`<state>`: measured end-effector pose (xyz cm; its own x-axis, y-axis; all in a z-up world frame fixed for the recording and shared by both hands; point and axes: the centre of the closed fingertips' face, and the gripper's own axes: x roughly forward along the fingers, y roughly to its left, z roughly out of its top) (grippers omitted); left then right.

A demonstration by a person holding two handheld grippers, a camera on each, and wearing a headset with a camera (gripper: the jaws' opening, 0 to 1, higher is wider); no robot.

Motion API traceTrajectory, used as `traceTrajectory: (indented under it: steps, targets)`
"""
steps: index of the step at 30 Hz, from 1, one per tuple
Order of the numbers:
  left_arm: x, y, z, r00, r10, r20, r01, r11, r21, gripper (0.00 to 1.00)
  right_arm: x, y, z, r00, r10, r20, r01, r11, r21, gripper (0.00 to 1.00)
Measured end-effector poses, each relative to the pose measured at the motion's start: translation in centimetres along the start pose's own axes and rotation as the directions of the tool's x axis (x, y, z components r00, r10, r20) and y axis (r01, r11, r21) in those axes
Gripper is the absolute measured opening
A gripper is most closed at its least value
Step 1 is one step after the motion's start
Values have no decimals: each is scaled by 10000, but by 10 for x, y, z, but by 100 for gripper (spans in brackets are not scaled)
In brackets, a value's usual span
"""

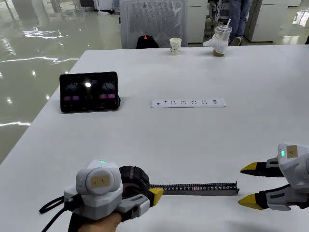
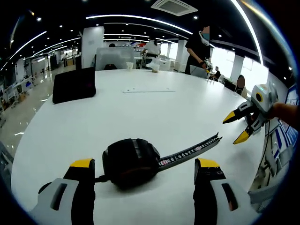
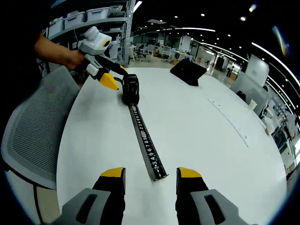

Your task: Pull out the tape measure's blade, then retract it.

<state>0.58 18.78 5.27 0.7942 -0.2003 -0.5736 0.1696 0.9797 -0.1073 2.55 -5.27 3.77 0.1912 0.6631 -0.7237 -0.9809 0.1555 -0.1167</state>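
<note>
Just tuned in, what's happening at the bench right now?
A person is working two handheld grippers on a white table. The left gripper is open, its jaws on either side of the tape measure case without clamping it. The blade lies pulled out flat on the table. The right gripper is open at the blade's free end, not gripping it.

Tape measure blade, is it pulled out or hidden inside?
Pulled out. The blade lies flat on the table, stretching from the black case toward the open right gripper, its numbers showing.
</note>
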Motion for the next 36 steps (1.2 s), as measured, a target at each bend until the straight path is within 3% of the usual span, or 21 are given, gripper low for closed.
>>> traceTrajectory:
  steps: [12,21,33,36]
  targets:
    - [13,12,-4,9987,420,-286,-433,9980,-462,71,14,-5,-7,9972,429,-605,-465,9971,-600,30]
    - [23,16,1,9973,635,-367,-663,9946,-800,66,28,-13,-22,9898,778,-1196,-886,9921,-886,22]
    - [33,22,-4,9946,779,-682,-848,9909,-1049,62,39,-15,-34,9811,1087,-1601,-1210,9903,-688,14]
    - [34,23,-6,9939,790,-765,-872,9900,-1107,61,39,-15,-33,9831,1041,-1503,-1143,9916,-603,13]
